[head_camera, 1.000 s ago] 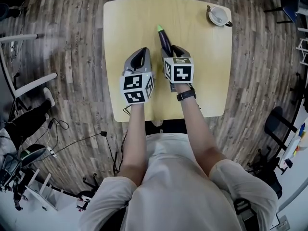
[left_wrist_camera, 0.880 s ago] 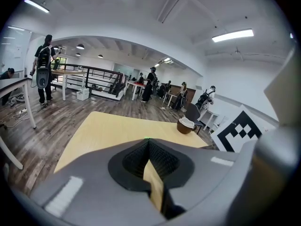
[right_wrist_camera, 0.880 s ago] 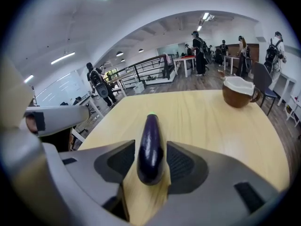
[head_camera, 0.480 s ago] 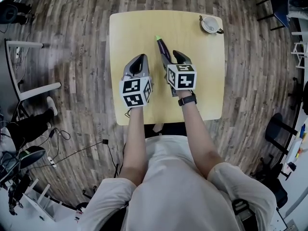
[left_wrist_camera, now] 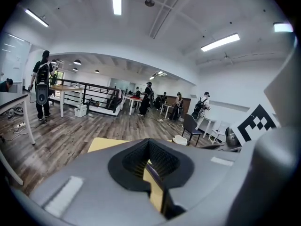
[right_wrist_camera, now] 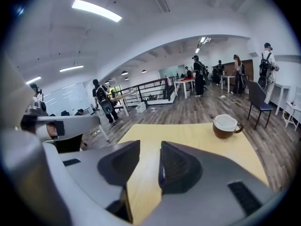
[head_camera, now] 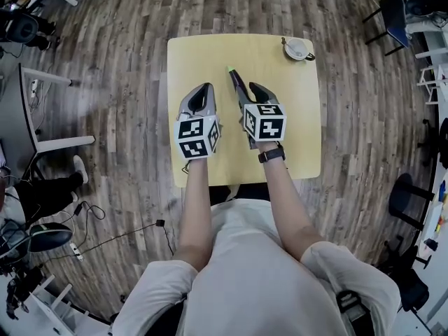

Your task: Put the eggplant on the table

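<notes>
On table (head_camera: 294, 138) ctr: eggplant (head_camera: 236, 84), off edges.

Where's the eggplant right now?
In the head view the eggplant lies on the yellow table between the left gripper and the right gripper, close beside the right one, green tip pointing away from the person.
</notes>
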Demonstrator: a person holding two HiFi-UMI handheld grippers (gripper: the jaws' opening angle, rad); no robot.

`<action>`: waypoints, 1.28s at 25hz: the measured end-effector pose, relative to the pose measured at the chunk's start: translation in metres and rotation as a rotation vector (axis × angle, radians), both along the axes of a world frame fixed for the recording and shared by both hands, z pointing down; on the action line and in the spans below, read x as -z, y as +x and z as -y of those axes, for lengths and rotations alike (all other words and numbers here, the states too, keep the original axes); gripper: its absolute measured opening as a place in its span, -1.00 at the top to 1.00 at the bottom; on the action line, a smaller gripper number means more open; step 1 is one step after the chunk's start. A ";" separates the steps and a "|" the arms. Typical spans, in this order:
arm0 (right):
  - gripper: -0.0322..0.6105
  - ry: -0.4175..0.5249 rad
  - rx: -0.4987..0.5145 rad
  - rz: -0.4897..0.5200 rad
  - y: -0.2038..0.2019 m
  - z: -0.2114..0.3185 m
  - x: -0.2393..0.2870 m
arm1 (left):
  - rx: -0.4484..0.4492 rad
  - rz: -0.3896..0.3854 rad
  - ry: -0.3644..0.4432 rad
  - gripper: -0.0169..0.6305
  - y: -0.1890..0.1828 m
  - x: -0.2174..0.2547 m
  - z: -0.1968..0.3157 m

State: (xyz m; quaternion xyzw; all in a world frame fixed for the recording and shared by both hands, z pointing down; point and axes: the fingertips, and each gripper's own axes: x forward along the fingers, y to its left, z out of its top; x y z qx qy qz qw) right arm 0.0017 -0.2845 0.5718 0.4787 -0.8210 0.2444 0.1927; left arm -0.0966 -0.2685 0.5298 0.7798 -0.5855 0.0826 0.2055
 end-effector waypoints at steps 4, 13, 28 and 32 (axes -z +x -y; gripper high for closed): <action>0.51 0.052 -0.016 0.011 0.002 -0.008 0.024 | -0.009 0.007 0.038 0.92 0.001 0.020 -0.004; 0.61 0.205 -0.042 0.040 0.004 -0.018 0.093 | -0.031 0.027 0.134 0.92 0.001 0.070 -0.012; 0.77 0.416 -0.074 0.062 0.012 -0.049 0.191 | -0.083 0.029 0.302 0.92 0.015 0.160 -0.038; 0.80 0.458 -0.079 0.052 0.012 -0.057 0.209 | -0.098 0.030 0.335 0.92 0.018 0.175 -0.045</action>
